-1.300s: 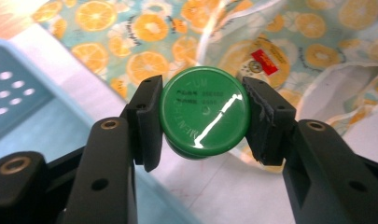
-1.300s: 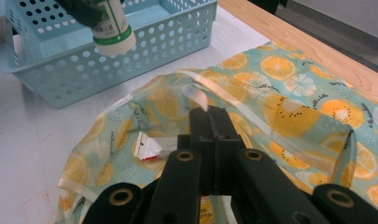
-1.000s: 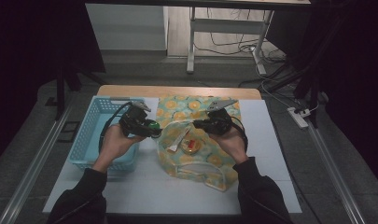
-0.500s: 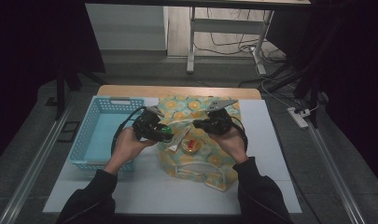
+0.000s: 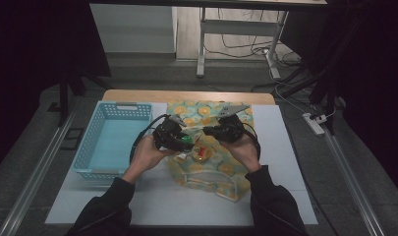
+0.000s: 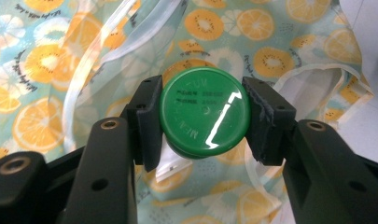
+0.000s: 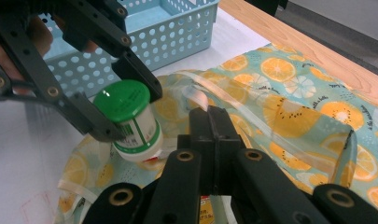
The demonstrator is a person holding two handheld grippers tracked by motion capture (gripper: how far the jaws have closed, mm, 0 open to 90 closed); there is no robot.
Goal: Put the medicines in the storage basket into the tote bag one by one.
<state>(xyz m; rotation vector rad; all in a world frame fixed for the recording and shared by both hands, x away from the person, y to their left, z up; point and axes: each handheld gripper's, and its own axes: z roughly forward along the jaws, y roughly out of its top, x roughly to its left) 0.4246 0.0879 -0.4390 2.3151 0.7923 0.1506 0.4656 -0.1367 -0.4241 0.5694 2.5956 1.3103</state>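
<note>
Left gripper (image 6: 203, 123) clamped on green-capped jar (image 6: 204, 116), cap end facing back at it, jar axis along jaws. Fruit-print bag (image 5: 211, 147) right below it, basket (image 5: 113, 142) off to its side. Right gripper (image 7: 210, 140) pinched shut on bag edge, jar just beside it.

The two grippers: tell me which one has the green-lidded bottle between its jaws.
The left gripper. Its jaws clamp the green-lidded bottle by the cap, above the fruit-print bag. The right gripper is shut, its jaws together on the bag.
</note>
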